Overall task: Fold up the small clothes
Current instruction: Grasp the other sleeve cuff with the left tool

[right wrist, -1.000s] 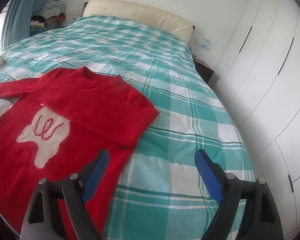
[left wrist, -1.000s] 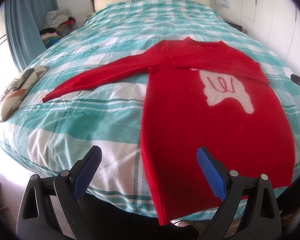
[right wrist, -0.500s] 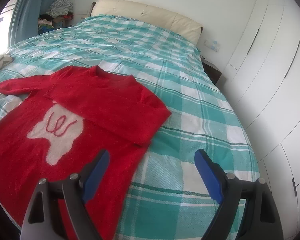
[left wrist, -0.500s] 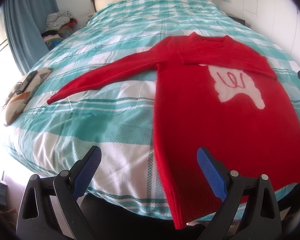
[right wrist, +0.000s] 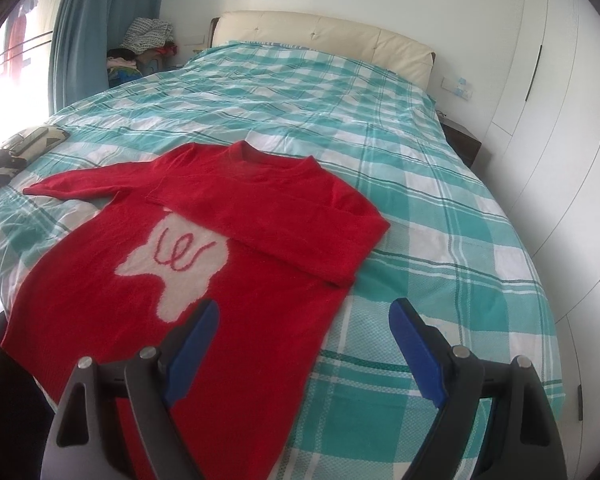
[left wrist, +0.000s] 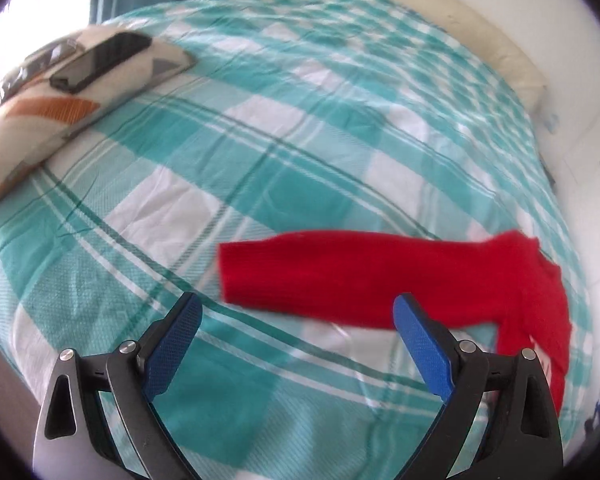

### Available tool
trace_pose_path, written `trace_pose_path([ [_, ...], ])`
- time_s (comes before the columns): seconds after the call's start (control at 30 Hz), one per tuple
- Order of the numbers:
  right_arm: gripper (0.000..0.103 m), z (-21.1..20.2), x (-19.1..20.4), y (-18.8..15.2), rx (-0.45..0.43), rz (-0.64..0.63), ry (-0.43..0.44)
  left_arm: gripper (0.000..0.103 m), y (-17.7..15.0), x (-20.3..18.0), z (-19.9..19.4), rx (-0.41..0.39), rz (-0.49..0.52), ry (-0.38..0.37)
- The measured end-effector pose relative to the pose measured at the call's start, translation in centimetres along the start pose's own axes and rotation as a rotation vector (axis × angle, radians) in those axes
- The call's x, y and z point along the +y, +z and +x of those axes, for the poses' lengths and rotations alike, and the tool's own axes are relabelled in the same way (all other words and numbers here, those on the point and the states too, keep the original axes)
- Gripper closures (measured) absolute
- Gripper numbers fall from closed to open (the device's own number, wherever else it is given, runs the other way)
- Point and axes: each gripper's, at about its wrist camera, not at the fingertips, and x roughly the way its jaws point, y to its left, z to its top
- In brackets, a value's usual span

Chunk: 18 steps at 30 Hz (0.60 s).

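A red sweater (right wrist: pixel 204 264) with a white patch lies flat on the teal checked bed (right wrist: pixel 440 248). Its right sleeve is folded across the chest; its left sleeve (right wrist: pixel 80 182) stretches out to the left. In the left wrist view that outstretched sleeve (left wrist: pixel 360 280) lies just beyond my left gripper (left wrist: pixel 296 320), which is open and empty, with the cuff between the fingertips' line and the bed. My right gripper (right wrist: pixel 304 320) is open and empty, over the sweater's lower right edge.
A patterned cushion (left wrist: pixel 60 92) with a phone (left wrist: pixel 100 60) on it lies at the bed's left edge. A cream headboard (right wrist: pixel 320 36), white wardrobes (right wrist: pixel 560 120) on the right, a blue curtain (right wrist: pixel 100 20) and a clothes pile (right wrist: pixel 148 36) on the left.
My left gripper has swung left and closer to the outstretched sleeve, now seeing its cuff and the cushion. My right gripper has shifted left, over the sweater's lower edge.
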Motion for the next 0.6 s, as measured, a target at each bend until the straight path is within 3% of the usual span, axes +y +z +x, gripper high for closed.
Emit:
trace_pose_path([
  [0.1, 0.017, -0.3, 0.5, -0.4, 0.002, -0.031, -0.013, 0.025, 0.5, 2.2, 3.2, 0.073, -0.11, -0.058],
  [0.2, 0.017, -0.4, 0.6, -0.8, 0.01, -0.042, -0.019, 0.03, 0.7, 1.4, 4.6, 0.072, -0.082, -0.047],
  [0.27, 0.017, -0.3, 0.4, -1.2, 0.021, -0.038, -0.018, 0.06, 0.9, 0.4, 5.1, 0.061, -0.054, -0.042],
  [0.3, 0.017, -0.3, 0.3, -1.4, 0.026, -0.034, -0.018, 0.092, 1.1, 0.1, 5.4, 0.074, -0.06, -0.068],
  [0.37, 0.017, -0.3, -0.1, -1.9, 0.032, -0.025, -0.02, 0.091, 1.6, -1.2, 5.0, 0.067, -0.062, -0.082],
  [0.43, 0.017, -0.6, -0.7, -2.4, 0.032, -0.009, -0.024, 0.092, 2.2, -4.2, 3.2, 0.023, 0.009, -0.116],
  [0.6, 0.017, -1.2, -2.4, -3.4, 0.028, 0.046, -0.03, 0.092, 2.4, -17.5, -3.3, -0.056, 0.291, -0.219],
])
